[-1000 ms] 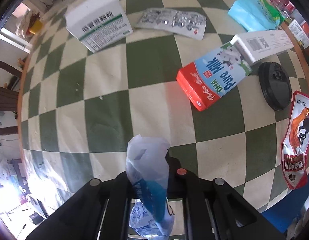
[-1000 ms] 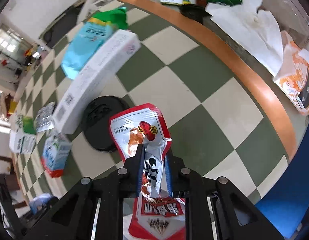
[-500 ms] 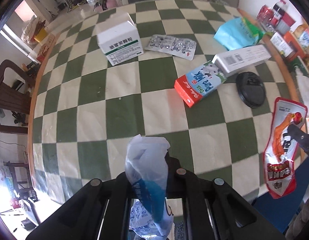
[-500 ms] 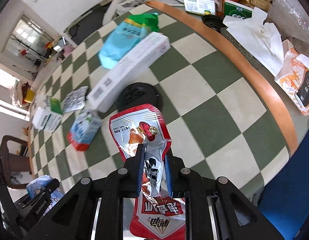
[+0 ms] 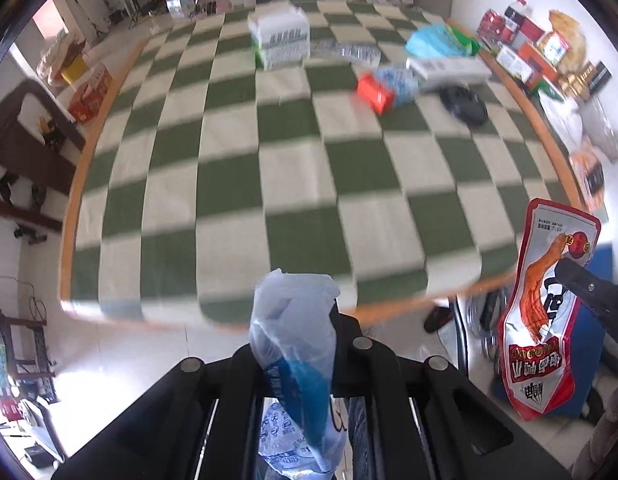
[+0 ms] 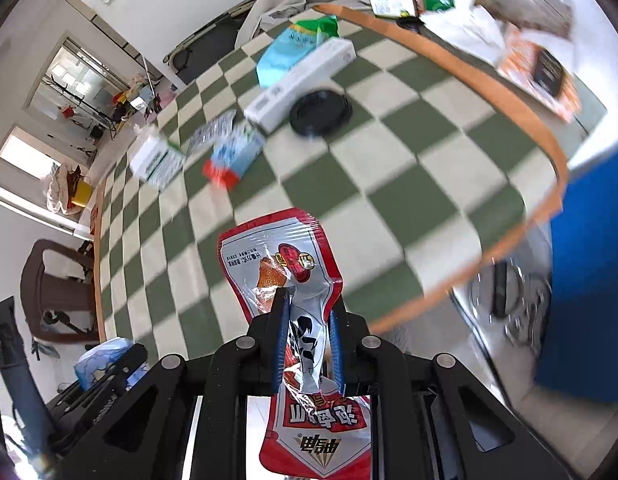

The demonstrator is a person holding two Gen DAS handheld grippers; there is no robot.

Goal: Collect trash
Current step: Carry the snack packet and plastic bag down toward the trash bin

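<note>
My left gripper [image 5: 297, 320] is shut on a crumpled white and blue plastic bag [image 5: 295, 336], held past the near edge of the green checked table [image 5: 237, 184]. My right gripper [image 6: 307, 304] is shut on a red and silver snack pouch [image 6: 277, 256], which also shows at the right of the left wrist view as the snack pouch [image 5: 545, 304]. The left gripper [image 6: 113, 368] with its plastic bag [image 6: 101, 356] appears at the lower left of the right wrist view. Both grippers point steeply down over the table's near edge.
On the far table lie a white and green box [image 5: 281, 40], a red and blue milk carton [image 5: 383, 88], a long white box [image 5: 449, 68], a black lid [image 5: 465, 106], a blister pack [image 6: 213, 132] and a blue-green bag [image 6: 297, 48]. A blue bin [image 6: 589, 272] stands right of the table. A brown chair [image 6: 57, 288] stands left.
Both grippers have drawn back from the table and risen, each keeping its hold. The table items now look smaller and farther, and the floor and blue bin have come into view.
</note>
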